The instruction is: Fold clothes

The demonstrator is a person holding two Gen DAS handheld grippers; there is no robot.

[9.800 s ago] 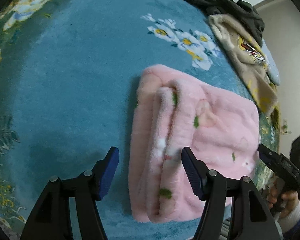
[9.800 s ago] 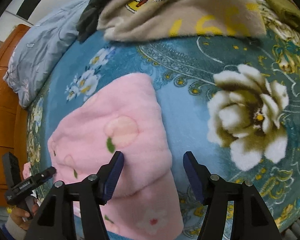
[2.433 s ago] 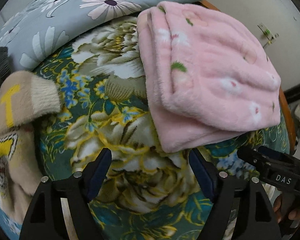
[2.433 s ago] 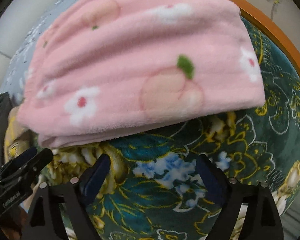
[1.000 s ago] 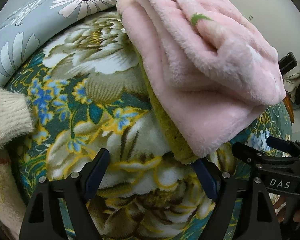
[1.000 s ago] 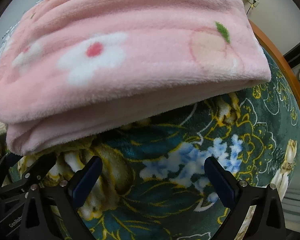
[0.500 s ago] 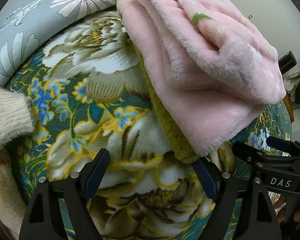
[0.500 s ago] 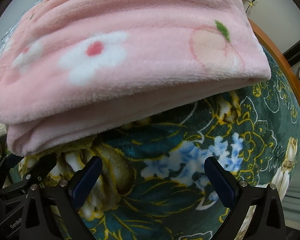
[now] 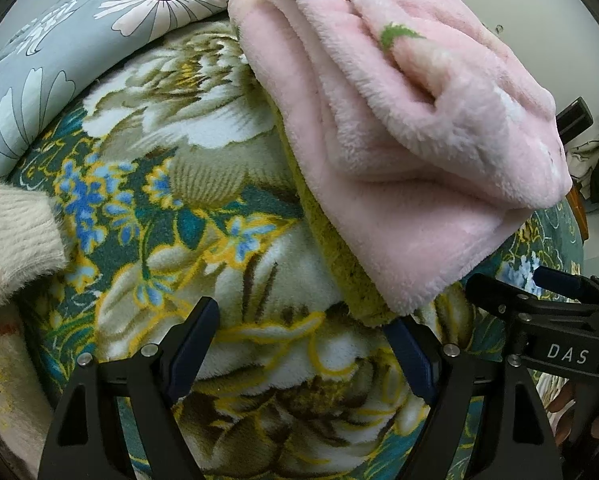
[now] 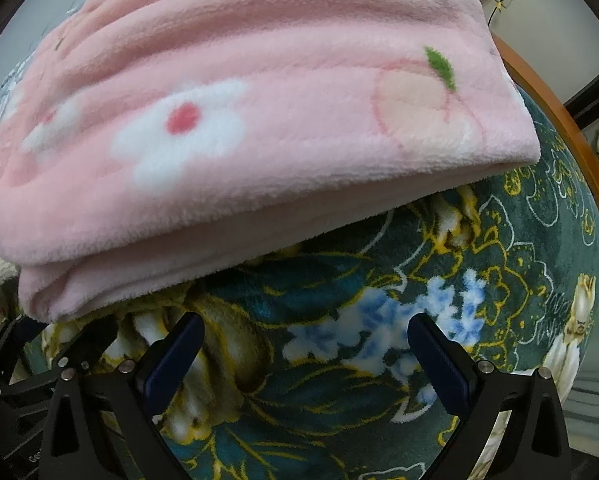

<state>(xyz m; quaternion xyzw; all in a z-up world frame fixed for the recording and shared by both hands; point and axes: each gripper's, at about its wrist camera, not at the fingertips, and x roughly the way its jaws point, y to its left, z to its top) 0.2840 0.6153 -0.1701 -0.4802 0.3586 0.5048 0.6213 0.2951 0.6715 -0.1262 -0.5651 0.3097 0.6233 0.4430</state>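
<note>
The folded pink garment [image 9: 411, 128] lies at about one o'clock from the left gripper [image 9: 305, 344], stacked on a yellow-green folded piece [image 9: 339, 264] whose edge peeks out beneath it, which suggests a neat pile of finished items kept clear of the unfolded clothes. Both the left gripper and the right gripper [image 10: 305, 354] hover just short of the pile with their fingers spread apart and nothing between them, likely because the piece has been set down. The surface is a plush floral blanket [image 9: 203, 240] on a bed, with a grey daisy-print pillow [image 9: 79, 36] at eleven o'clock, a beige sweater [image 9: 7, 236] at nine, and a wooden bed edge [image 10: 555, 120] and pale wall beyond.
</note>
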